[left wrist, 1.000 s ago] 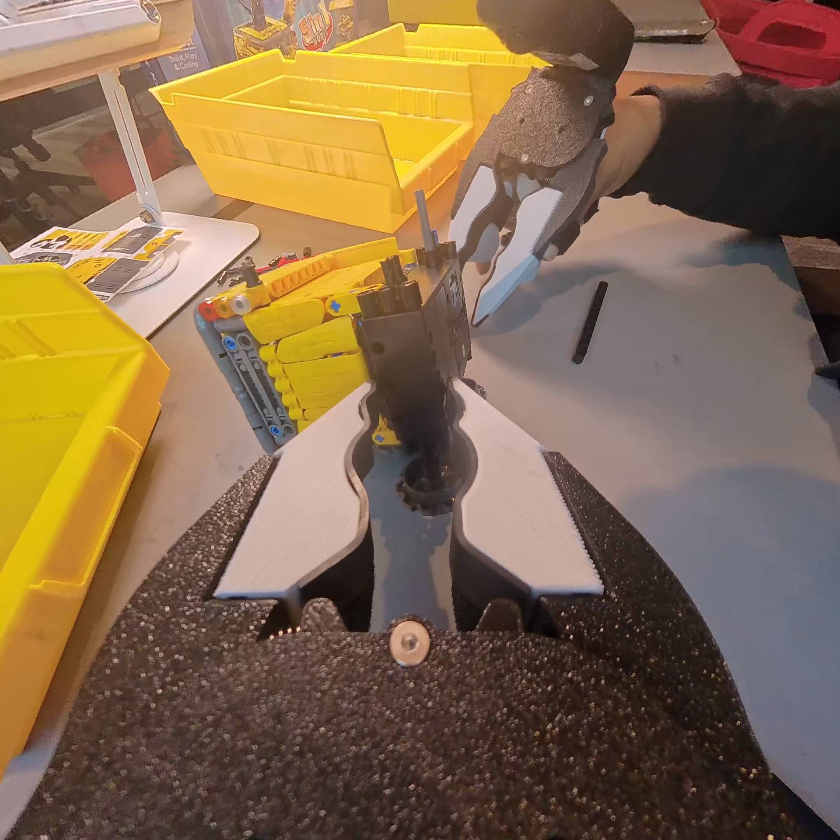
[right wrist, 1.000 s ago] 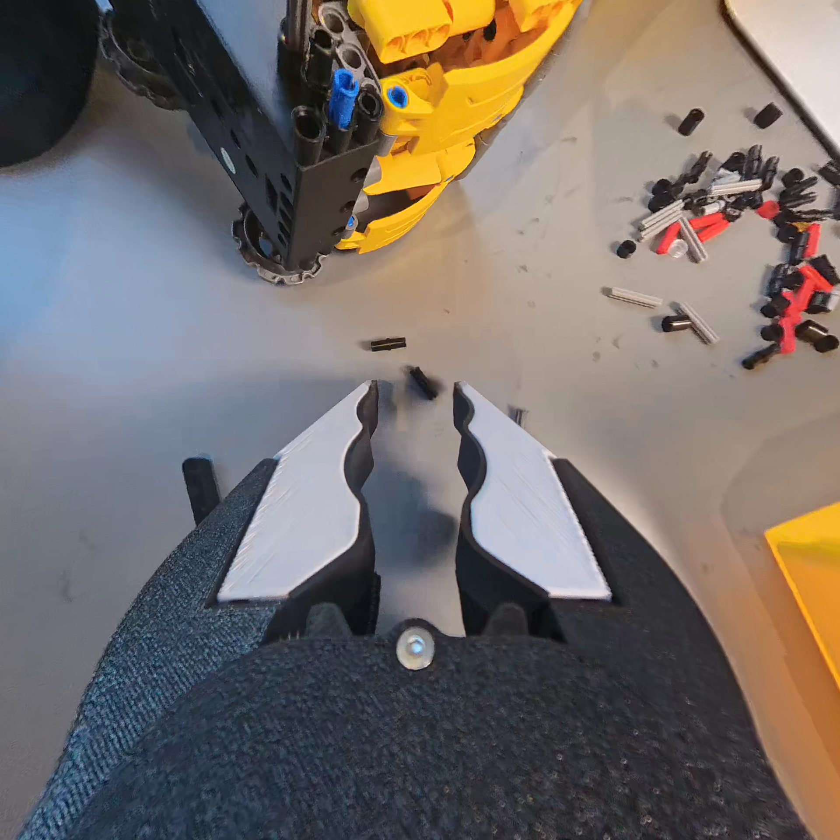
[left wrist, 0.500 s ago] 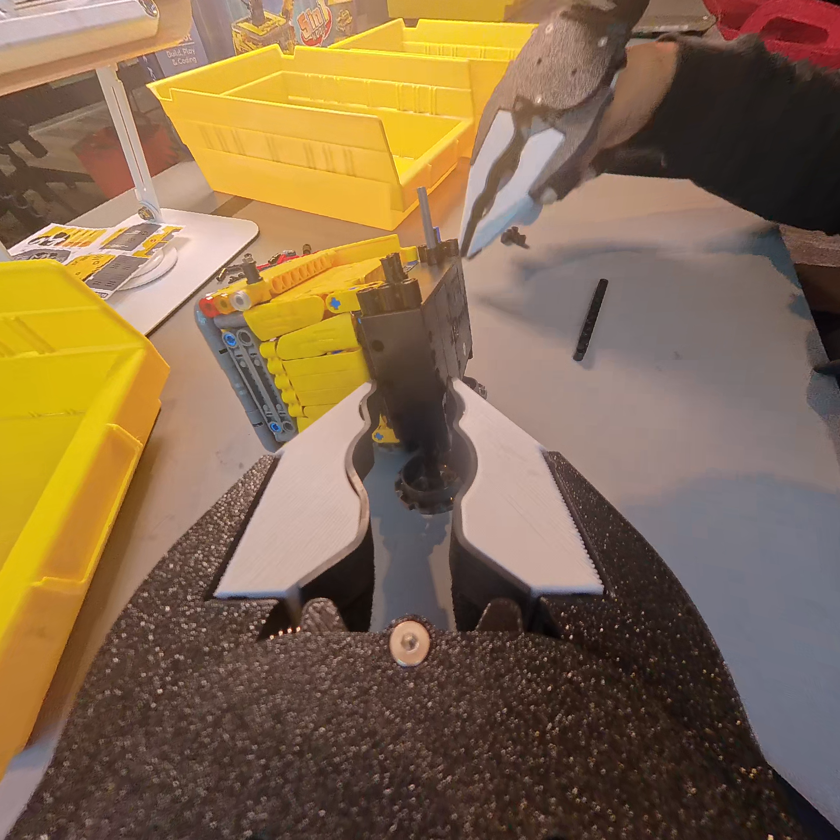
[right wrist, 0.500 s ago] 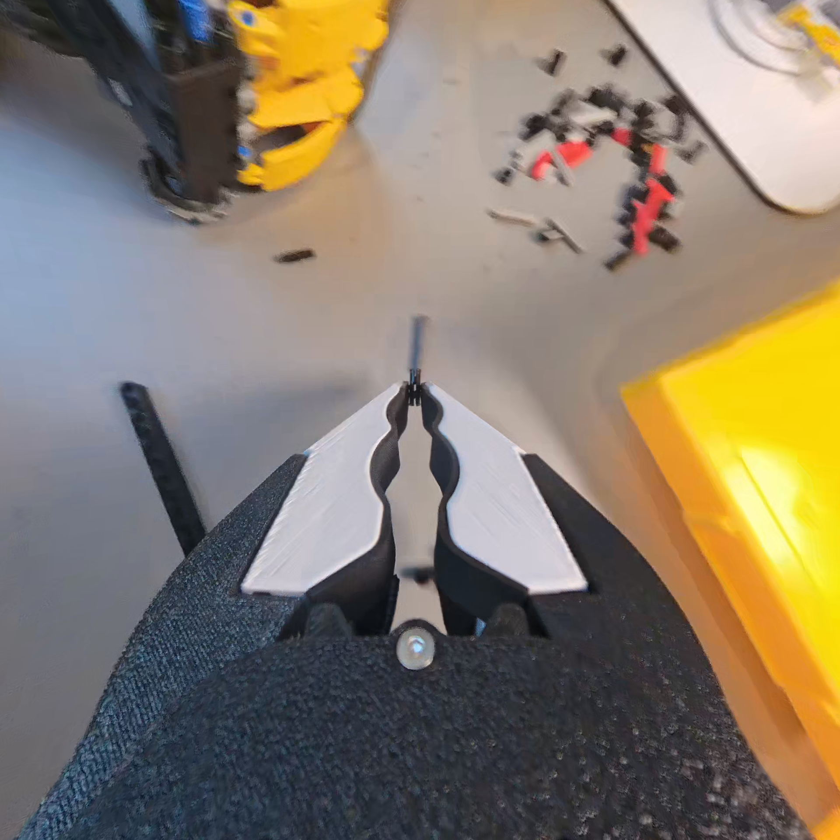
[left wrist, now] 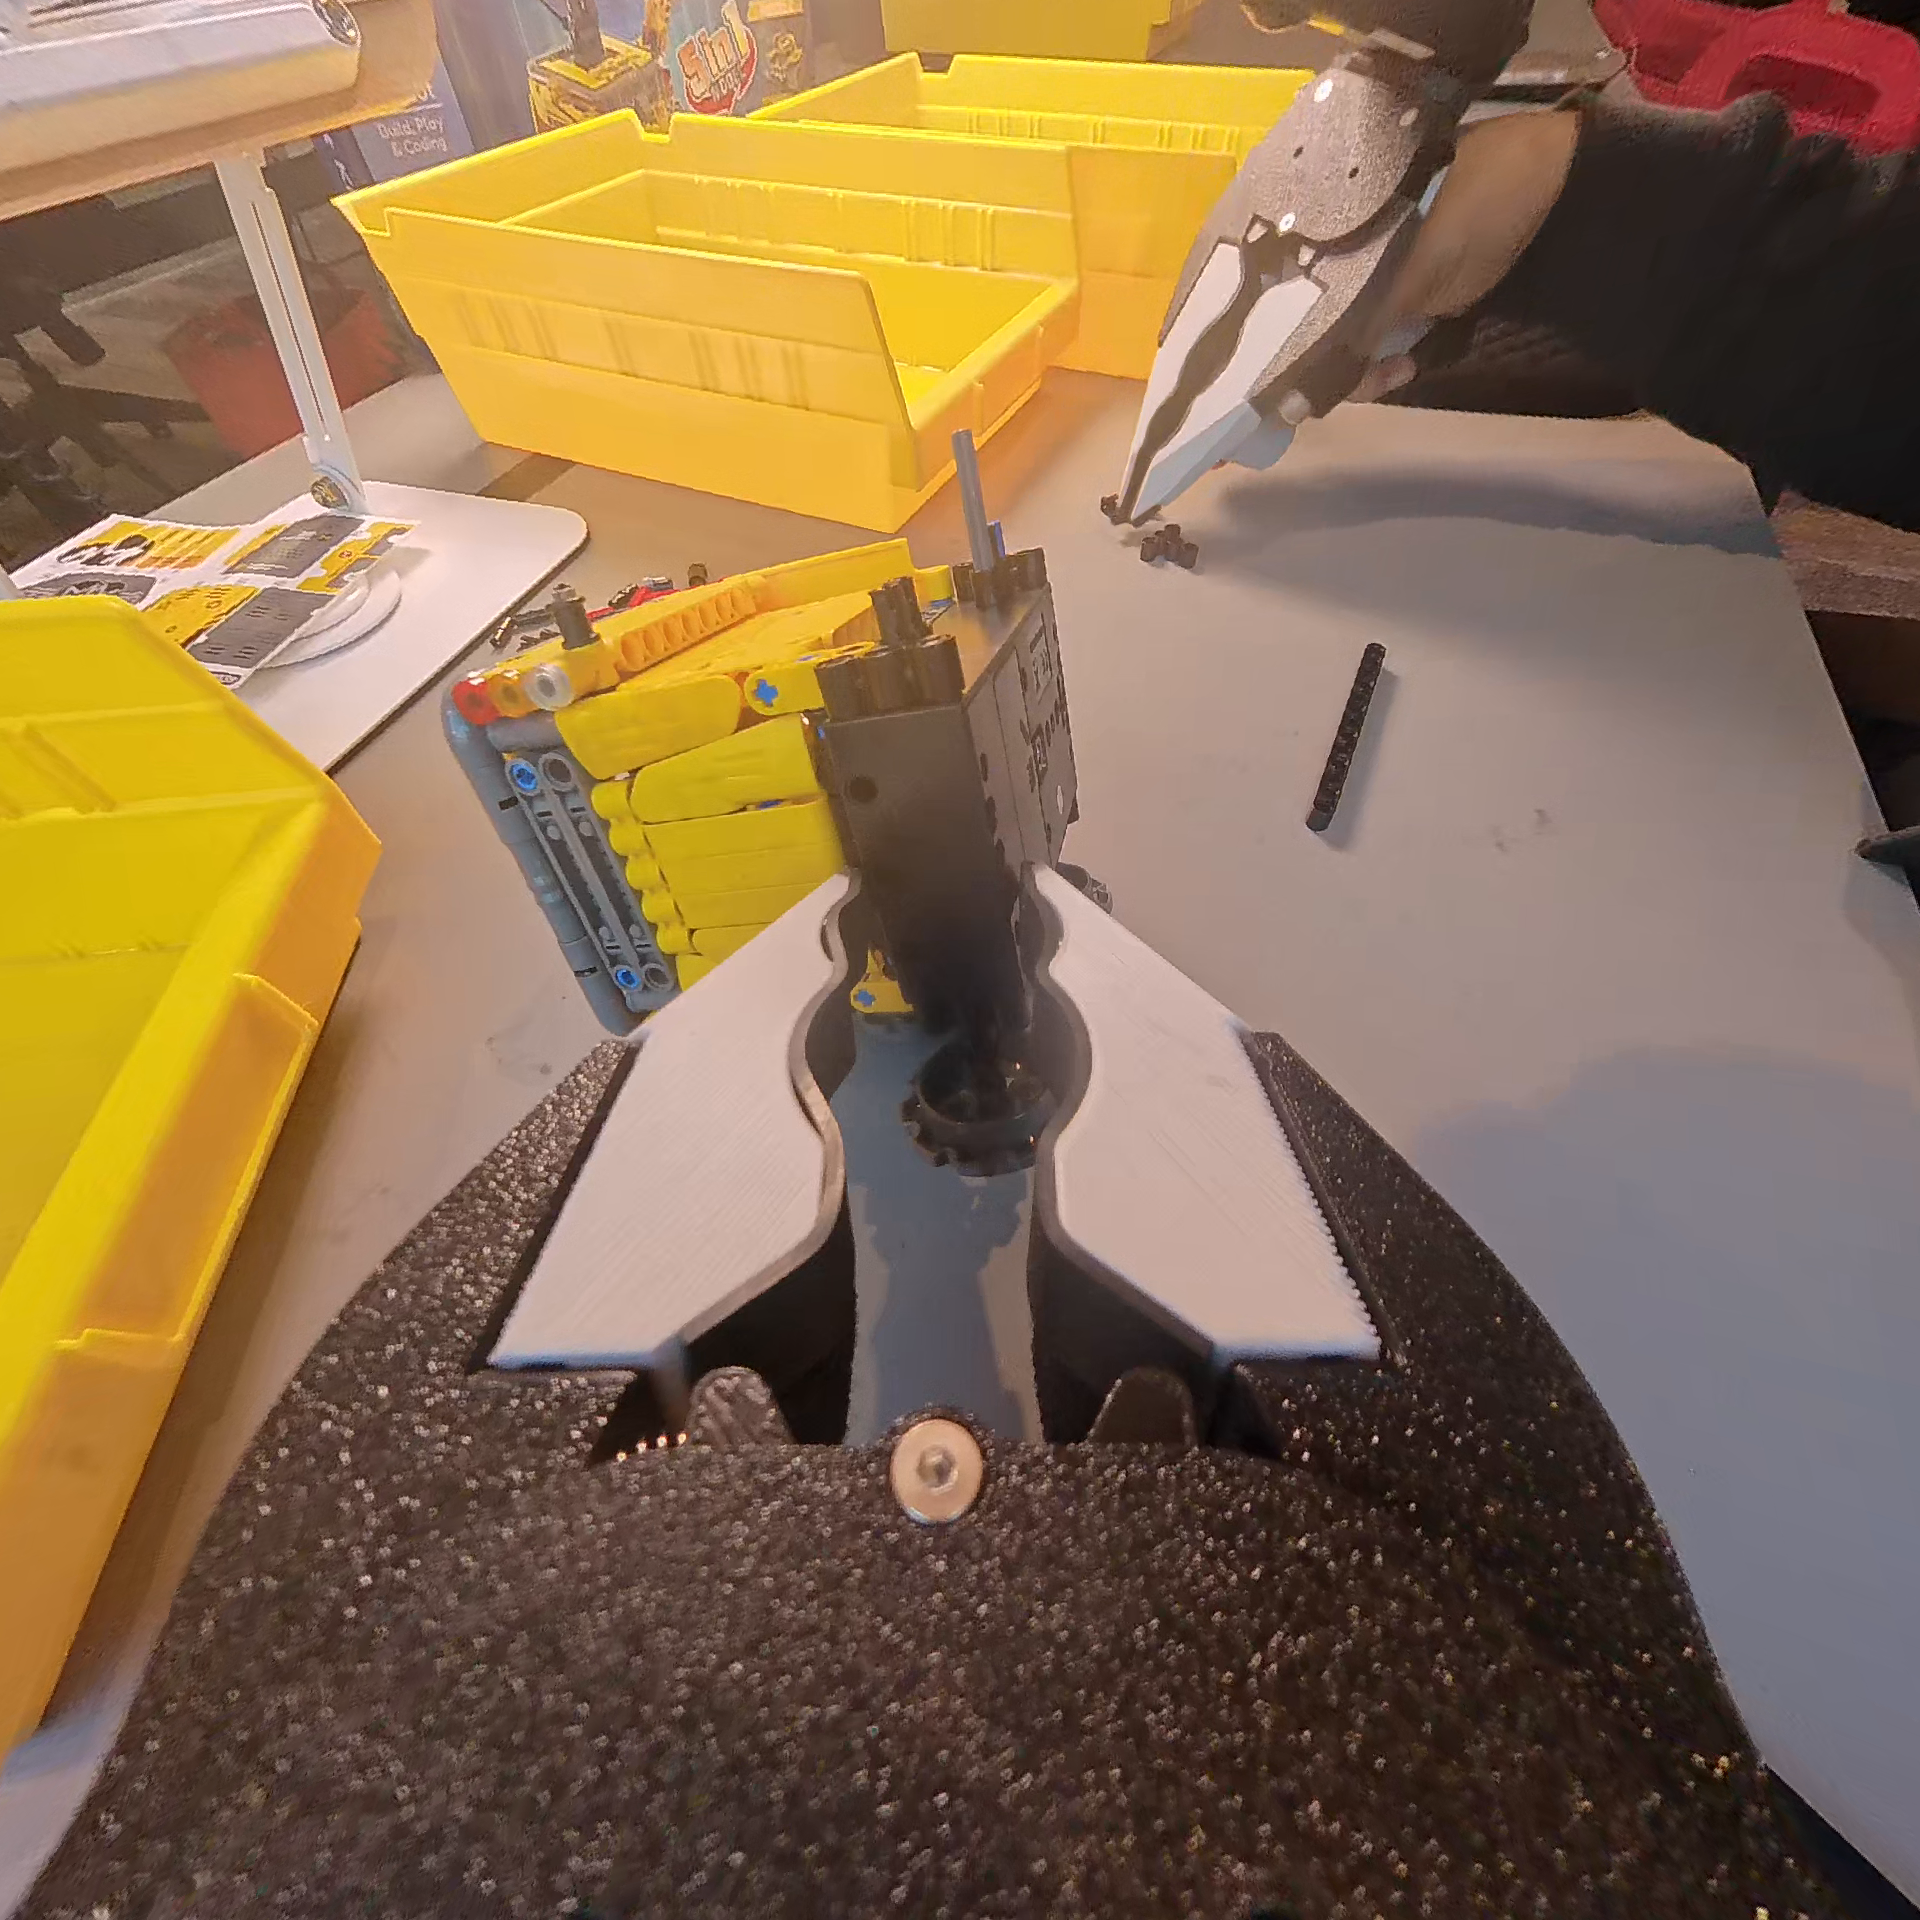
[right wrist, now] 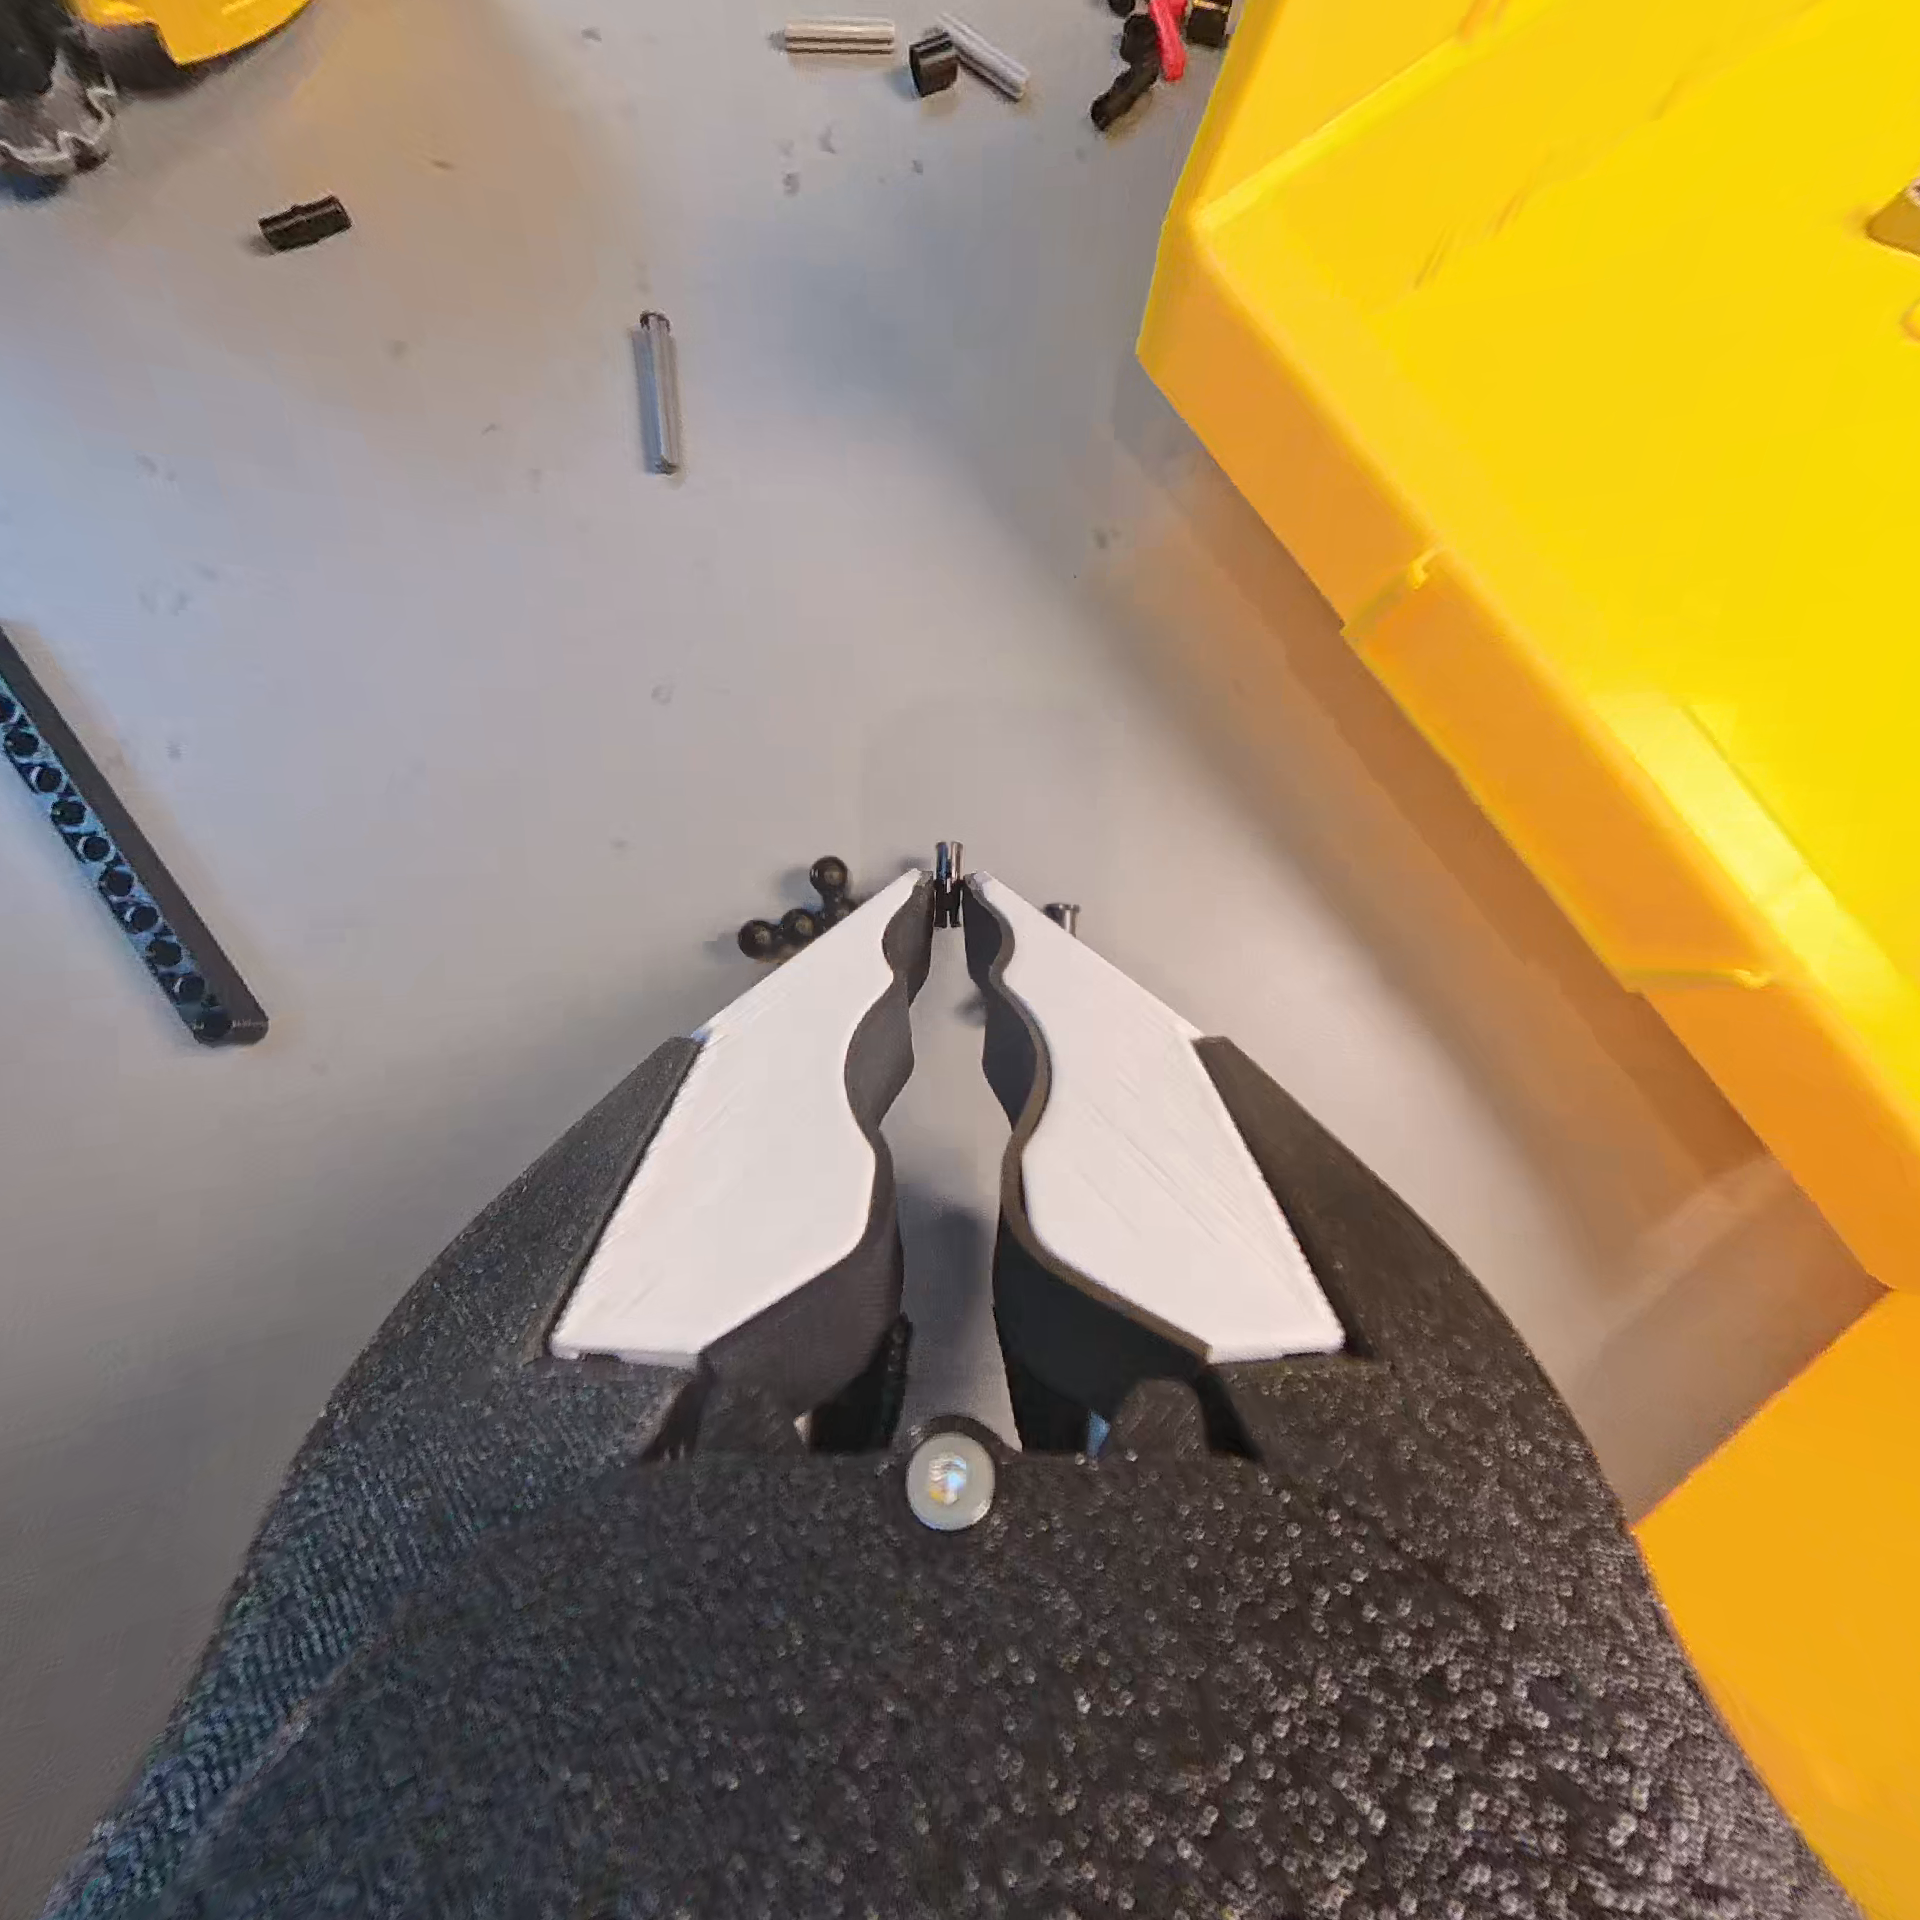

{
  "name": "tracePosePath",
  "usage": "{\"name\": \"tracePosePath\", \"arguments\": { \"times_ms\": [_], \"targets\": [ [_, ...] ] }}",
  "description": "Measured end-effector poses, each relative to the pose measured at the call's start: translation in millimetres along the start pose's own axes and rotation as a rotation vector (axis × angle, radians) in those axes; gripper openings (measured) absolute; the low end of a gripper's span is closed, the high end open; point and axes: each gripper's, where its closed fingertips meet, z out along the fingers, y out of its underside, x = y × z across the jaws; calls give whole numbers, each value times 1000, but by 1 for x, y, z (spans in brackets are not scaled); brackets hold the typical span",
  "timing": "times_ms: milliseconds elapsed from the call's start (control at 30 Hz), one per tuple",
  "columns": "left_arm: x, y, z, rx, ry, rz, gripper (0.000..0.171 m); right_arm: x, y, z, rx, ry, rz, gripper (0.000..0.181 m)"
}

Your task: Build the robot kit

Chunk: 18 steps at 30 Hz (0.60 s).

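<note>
Over table, right gripper [right wrist: 943, 883] jaws pinching black pin [right wrist: 947, 869]

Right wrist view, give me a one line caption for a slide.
Right gripper shut on a small black pin above the grey table, yellow bin alongside, black beam opposite.

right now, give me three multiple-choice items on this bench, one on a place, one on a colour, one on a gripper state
1. Where does the long black studded beam lie?
A. flat on the grey table
B. inside a yellow bin
C. on top of the model

2. What colour are the big plastic storage bins?
A. red
B. yellow
C. blue

3. How does the right gripper stand?
A. wide open
B. open around the beam
C. shut on a small black pin

Key: 1 A, it rests on bare tabletop right of the yellow and black brick model; 2 B, every bin wall is yellow; 3 C, its tips pinch the pin.
</note>
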Motion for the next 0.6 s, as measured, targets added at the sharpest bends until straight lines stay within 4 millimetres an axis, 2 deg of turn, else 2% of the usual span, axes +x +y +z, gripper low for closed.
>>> {"name": "tracePosePath", "arguments": {
  "times_ms": [133, 300, 400, 500, 600],
  "targets": [
    [0, 0, 0, -6, -3, 4, 26, -1, -5, 10, 15, -3, 3, 5],
    [0, 0, 0, -5, -1, 6, 26, -1, -6, 11, 6, -5, 4, 6],
    [0, 0, 0, -2, 2, 1, 27, 0, -8, 10, -2, 0, -3, 19],
    [0, 0, 0, -2, 1, 1, 26, -6, -31, 3, 72, -2, -28, 19],
    [0, 1, 0, -5, 0, 5, 26, -29, -65, -1, 166, -47, -103, 19]
  ]
}}
